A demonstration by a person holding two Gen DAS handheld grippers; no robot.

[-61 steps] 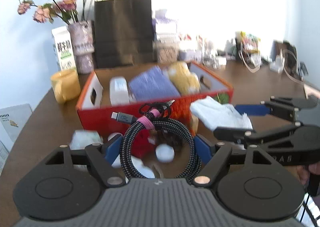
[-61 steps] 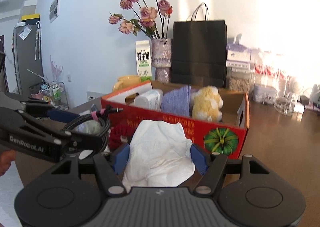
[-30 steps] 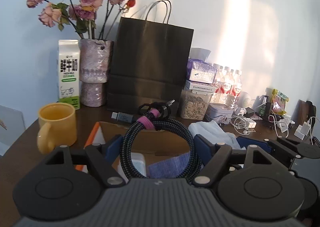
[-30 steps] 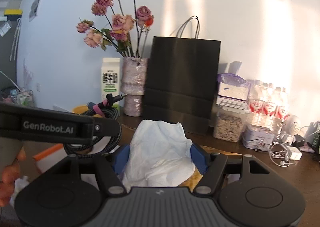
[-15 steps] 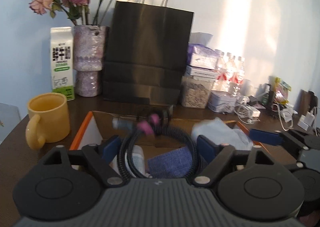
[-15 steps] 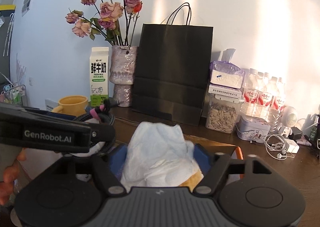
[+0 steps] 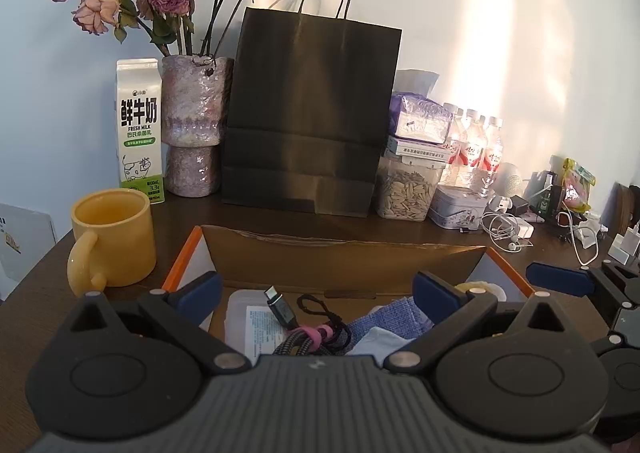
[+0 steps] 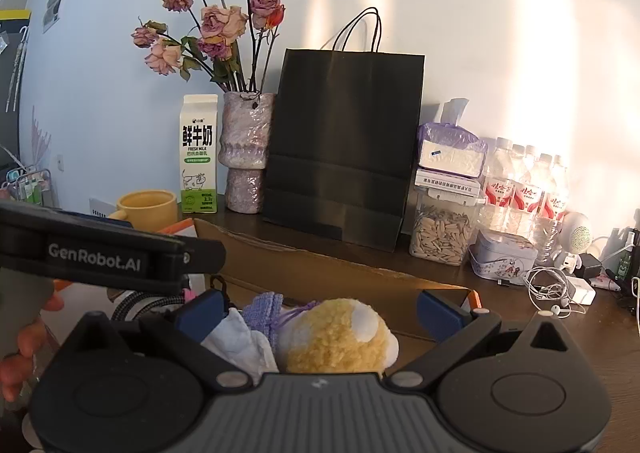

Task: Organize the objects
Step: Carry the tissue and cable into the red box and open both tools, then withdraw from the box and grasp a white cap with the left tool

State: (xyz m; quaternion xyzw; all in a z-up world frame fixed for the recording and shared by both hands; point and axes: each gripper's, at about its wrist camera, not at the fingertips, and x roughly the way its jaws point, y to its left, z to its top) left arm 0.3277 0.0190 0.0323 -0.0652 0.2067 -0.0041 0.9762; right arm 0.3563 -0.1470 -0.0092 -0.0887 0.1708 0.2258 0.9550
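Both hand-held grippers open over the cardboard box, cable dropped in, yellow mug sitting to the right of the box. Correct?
Not quite: the yellow mug sits left of the cardboard box, as the left wrist view shows. The rest holds: the left hand-held gripper and right hand-held gripper have just opened wide, and the cable lies in the box, free of the pads.

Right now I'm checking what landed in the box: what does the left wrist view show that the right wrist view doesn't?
Only the left view shows the cable's USB plug lying on a white container in the box. Only the right view shows the yellow plush. Both show the white cloth, purple cloth, mug, and both grippers, left and right, jaws just opened, gripping nothing.
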